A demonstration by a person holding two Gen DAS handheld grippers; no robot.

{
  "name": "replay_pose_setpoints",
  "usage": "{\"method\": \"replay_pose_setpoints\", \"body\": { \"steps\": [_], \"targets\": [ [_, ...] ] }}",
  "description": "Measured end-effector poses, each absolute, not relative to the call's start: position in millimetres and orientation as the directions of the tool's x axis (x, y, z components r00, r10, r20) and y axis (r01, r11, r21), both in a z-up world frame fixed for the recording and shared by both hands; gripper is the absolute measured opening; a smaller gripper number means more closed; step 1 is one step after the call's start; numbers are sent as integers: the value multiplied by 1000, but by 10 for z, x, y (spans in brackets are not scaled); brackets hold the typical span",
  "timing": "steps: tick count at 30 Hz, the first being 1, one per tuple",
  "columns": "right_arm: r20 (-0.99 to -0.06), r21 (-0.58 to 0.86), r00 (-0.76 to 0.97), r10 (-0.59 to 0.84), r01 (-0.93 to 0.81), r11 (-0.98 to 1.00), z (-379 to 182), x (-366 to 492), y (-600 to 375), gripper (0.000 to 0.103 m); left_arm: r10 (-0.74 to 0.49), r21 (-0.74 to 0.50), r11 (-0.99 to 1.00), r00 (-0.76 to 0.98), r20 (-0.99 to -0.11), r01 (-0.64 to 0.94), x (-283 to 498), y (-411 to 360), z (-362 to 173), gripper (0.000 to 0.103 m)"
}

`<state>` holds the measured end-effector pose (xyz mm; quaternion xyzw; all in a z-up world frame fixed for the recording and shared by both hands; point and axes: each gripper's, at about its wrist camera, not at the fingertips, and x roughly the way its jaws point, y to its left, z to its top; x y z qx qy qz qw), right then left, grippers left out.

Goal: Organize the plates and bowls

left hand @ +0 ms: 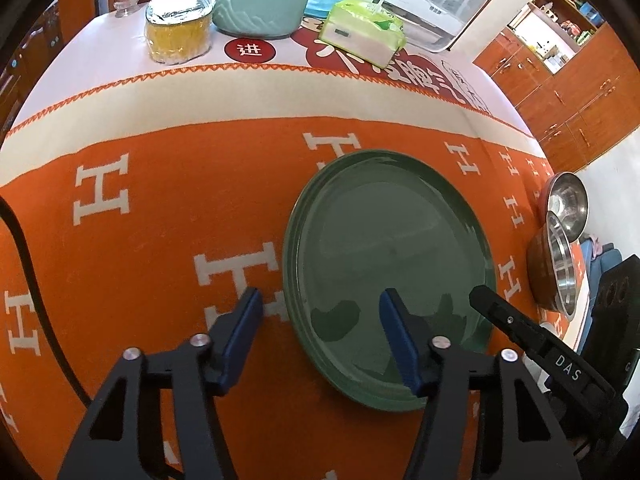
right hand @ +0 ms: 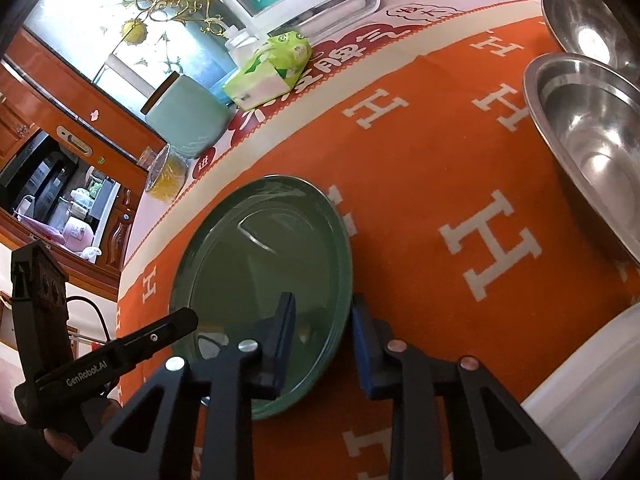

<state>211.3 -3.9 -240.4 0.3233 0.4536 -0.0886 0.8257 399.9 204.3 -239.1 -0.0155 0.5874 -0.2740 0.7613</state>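
Green, the plate [left hand: 390, 276] lies flat on the orange cloth [left hand: 160, 184]. The left gripper [left hand: 320, 304] straddles its near rim, jaws spread (not touching). The right gripper [right hand: 322, 312] brackets the opposite rim; whether it pinches, I cannot tell. Two steel bowls [right hand: 592, 148] sit nearby.

Left of the green plate [left hand: 388, 268] the orange cloth [left hand: 160, 208] lies bare and open to a gripper. To the plate's right two steel bowls [right hand: 592, 152] crowd the edge. Beyond the plate a jar [left hand: 178, 28], canister [left hand: 260, 0] and tissue pack [left hand: 364, 32] block the back.
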Motion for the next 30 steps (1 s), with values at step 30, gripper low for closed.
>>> {"method": "replay_pose_setpoints", "body": {
  "steps": [30],
  "targets": [
    [-828, 406, 546, 123, 434, 804, -2382, 2120, -30, 10, -395, -305, 846, 130, -909, 438, 3928, 2160, -2379, 16]
  ]
}}
